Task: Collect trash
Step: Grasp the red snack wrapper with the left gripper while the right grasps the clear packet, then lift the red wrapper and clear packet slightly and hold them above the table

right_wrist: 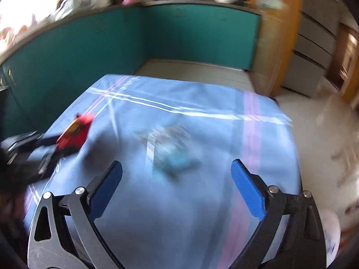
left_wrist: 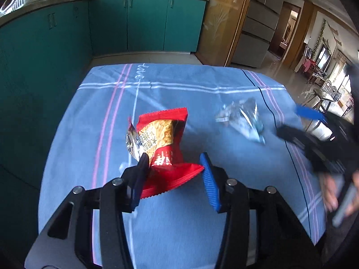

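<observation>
**Left wrist: red wrapper between the jaws, right gripper wide open over the silver one**

Left wrist view: left gripper point(left_wrist: 174, 163) sits low over the blue striped tablecloth point(left_wrist: 179, 224) with the red snack wrapper point(left_wrist: 165, 143) between its fingers. Left-side pad is against the wrapper's edge, right-side blue pad point(left_wrist: 209, 181) touches the wrapper's lower right corner. Jaws part-way closed; can't tell from this view whether both pads press firmly, but the wrapper is pinched at its lower end and stands up crumpled, torn silver flap sticking out on its left side

Silver wrapper point(left_wrist: 243, 121) lies flat on the cloth to the right of the red one, well apart from it, close to the thin dark cord point(left_wrist: 272, 116) that runs across the cloth's right side. Right gripper point(left_wrist: 298, 123) comes in from the right edge, blurred, one blue finger visible, a hand point(left_wrist: 336, 190) behind it. Its tips are near the silver wrapper, not touching

Right wrist view: heavy motion blur. Right gripper point(right_wrist: 177, 179) jaws spread wide, nothing between the pads. Silver wrapper point(right_wrist: 166, 148) is a smeared grey-teal patch on the tablecloth point(right_wrist: 224, 139), ahead of the fingers and roughly centred between them, apart from both. Red snack wrapper point(right_wrist: 76, 132) at far left with the left gripper point(right_wrist: 48, 150) on it, dark and blurred

Background: teal cabinets point(left_wrist: 143, 22) along the counter, pans on the hob, wooden door frame point(left_wrist: 235, 22) to the right
</observation>
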Demonstrator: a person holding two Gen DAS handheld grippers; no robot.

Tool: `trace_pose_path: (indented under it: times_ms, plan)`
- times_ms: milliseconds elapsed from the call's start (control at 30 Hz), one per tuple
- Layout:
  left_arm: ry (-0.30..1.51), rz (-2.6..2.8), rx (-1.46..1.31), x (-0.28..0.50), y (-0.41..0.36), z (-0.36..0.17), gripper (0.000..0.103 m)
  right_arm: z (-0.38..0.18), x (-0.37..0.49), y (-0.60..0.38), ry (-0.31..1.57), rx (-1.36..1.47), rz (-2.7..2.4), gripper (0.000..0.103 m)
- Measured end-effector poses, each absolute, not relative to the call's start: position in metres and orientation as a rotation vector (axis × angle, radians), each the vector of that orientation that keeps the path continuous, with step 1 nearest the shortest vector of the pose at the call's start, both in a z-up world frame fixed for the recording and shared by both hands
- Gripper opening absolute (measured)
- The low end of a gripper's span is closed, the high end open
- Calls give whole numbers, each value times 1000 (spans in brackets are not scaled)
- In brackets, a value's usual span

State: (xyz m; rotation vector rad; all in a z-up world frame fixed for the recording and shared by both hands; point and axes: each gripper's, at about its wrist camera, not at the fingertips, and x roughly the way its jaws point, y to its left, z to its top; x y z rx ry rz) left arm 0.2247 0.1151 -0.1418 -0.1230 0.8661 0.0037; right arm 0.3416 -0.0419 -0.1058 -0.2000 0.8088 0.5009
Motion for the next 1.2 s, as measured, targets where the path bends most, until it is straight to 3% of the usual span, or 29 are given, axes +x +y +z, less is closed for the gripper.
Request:
trace_pose_path:
  times_ms: [167, 367, 433, 533, 800, 1200]
  plan:
    - [886, 19, -120, 172, 121, -141, 48, -133, 373, 26, 827, -420, 501, 95]
    - [874, 32, -123, 147, 132, -141, 48, -151, 378, 43, 901, -424, 542, 94]
    - [876, 28, -129, 143, 133, -142, 48, -153, 372, 44, 905, -420, 556, 76]
    - [864, 15, -132, 138, 132, -141, 48, -153, 361, 45, 905, -427, 572, 70]
    - [830, -14, -134, 124, 128, -134, 48, -143, 303, 33, 881, -422, 612, 68]
    - [848, -121, -75, 117, 90, -145, 45, -133, 224, -67, 880, -169, 433, 68]
